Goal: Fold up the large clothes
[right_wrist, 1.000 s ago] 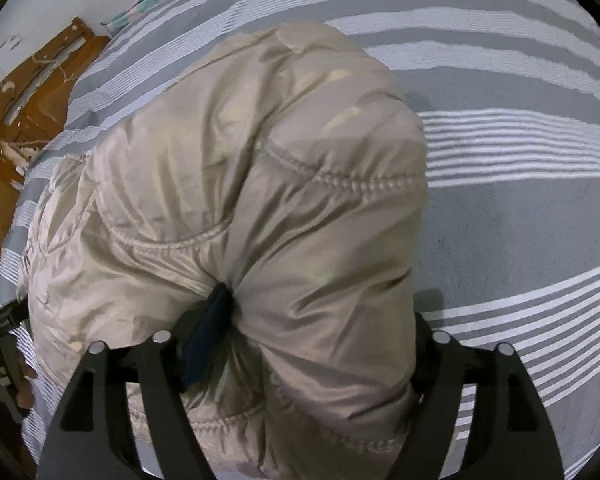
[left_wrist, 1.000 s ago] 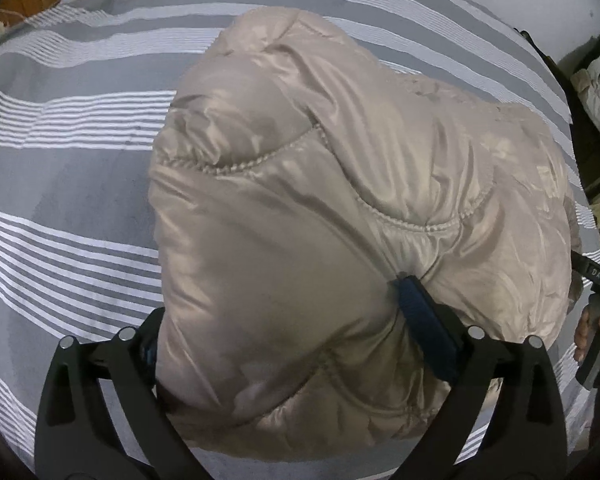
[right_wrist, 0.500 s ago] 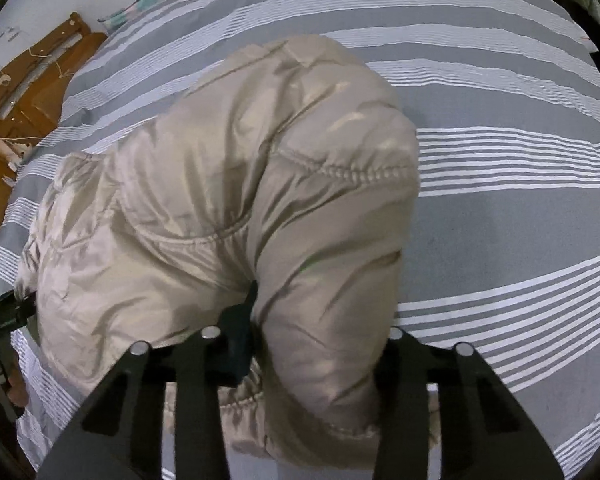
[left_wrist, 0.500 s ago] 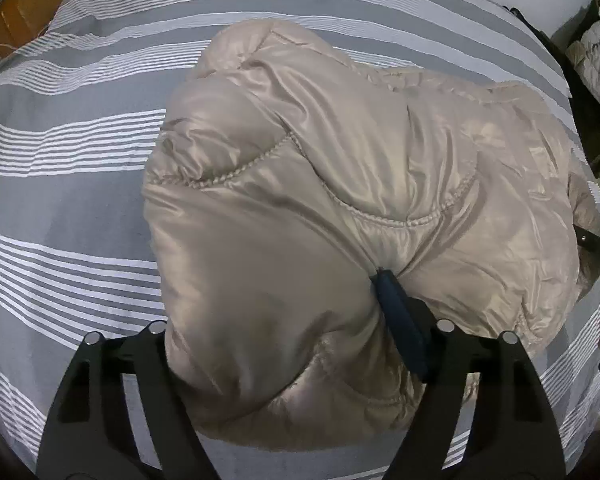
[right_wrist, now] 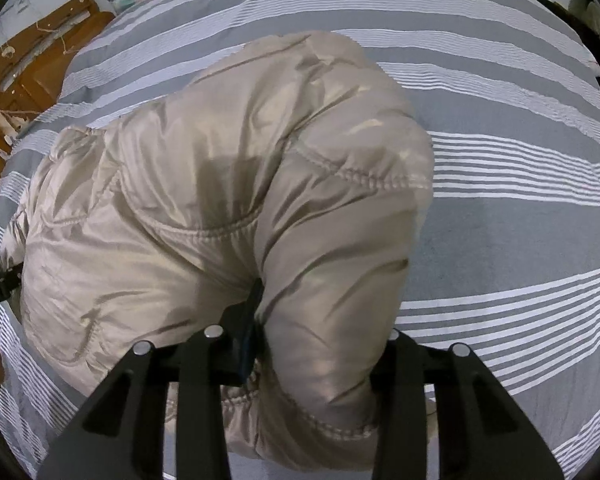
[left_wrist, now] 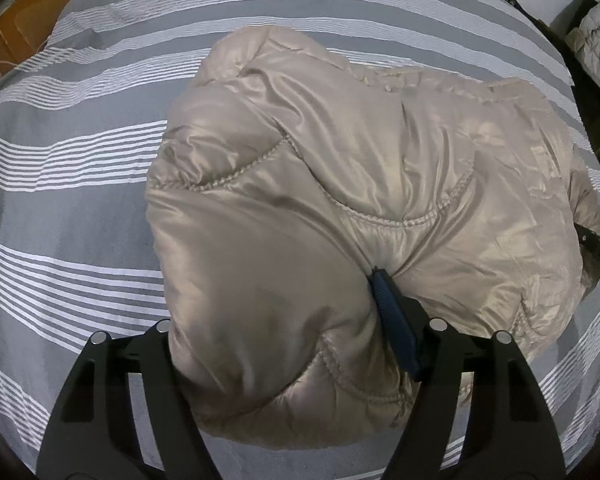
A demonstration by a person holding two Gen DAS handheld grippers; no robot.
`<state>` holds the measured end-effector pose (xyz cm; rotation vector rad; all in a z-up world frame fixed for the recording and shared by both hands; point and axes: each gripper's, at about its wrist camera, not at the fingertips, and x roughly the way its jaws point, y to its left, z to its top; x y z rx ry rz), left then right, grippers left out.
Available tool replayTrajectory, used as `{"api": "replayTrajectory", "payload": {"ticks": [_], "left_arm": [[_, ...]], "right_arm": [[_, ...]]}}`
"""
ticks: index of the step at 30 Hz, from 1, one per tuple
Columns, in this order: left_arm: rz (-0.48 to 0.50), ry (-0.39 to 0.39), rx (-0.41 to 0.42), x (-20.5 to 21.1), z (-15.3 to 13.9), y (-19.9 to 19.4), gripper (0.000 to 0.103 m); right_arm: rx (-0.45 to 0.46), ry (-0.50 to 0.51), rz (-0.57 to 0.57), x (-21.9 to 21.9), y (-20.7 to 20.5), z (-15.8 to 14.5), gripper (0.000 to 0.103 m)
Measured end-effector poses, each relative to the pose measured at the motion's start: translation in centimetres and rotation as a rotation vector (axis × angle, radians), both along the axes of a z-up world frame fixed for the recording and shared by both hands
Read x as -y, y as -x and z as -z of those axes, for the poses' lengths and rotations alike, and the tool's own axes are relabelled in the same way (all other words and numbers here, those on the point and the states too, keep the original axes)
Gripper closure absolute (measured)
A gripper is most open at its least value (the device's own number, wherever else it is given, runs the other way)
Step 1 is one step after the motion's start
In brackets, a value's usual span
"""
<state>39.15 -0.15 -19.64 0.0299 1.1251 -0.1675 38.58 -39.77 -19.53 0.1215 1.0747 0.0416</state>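
We are folding a big, shiny, puffy beige jacket (left_wrist: 340,216) that lies bunched up in the middle of a bed with a grey cover with white stripes (left_wrist: 60,208).

On the left, our left gripper (left_wrist: 284,364) has a fat roll of the jacket's near edge between its black fingers. Its jaws are closing a little more right now, and the blue pad (left_wrist: 392,320) on the right finger is already pressing into the cloth, so we are gripping the jacket.

On the right, our right gripper (right_wrist: 320,344) is clenched on another thick fold of the same near edge. The cloth bulges out past both fingers.

To do this step well, we think both grippers should lift together and carry the near edge toward the far side, keeping level so the fold comes out straight. The jacket is slippery and puffy, so we should squeeze firmly and go slowly, or it may slide out or spring back open.

Around us, a brown wooden frame (right_wrist: 28,64) shows past the far left edge of the bed. Some pale things (left_wrist: 596,52) sit in the dark at the far right; we cannot tell what they are. The striped cover beyond the jacket is bare, so nothing seems to stand in the way.
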Motion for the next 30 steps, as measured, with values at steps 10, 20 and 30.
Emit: {"api": "replayTrajectory", "payload": {"ticks": [10, 20, 30], "left_arm": [[-0.005, -0.032, -0.009, 2.0, -0.6, -0.2, 0.035], [0.015, 0.003, 0.027, 3.8, -3.7, 0.8, 0.070], [0.115, 0.072, 0.083, 12.6, -8.2, 7.6, 0.074]], "right_arm": [[0.005, -0.016, -0.005, 0.1, -0.1, 0.7, 0.066], [0.063, -0.047, -0.024, 1.0, 1.3, -1.7, 0.077], [0.238, -0.015, -0.011, 4.4, 10.4, -9.7, 0.082]]}}
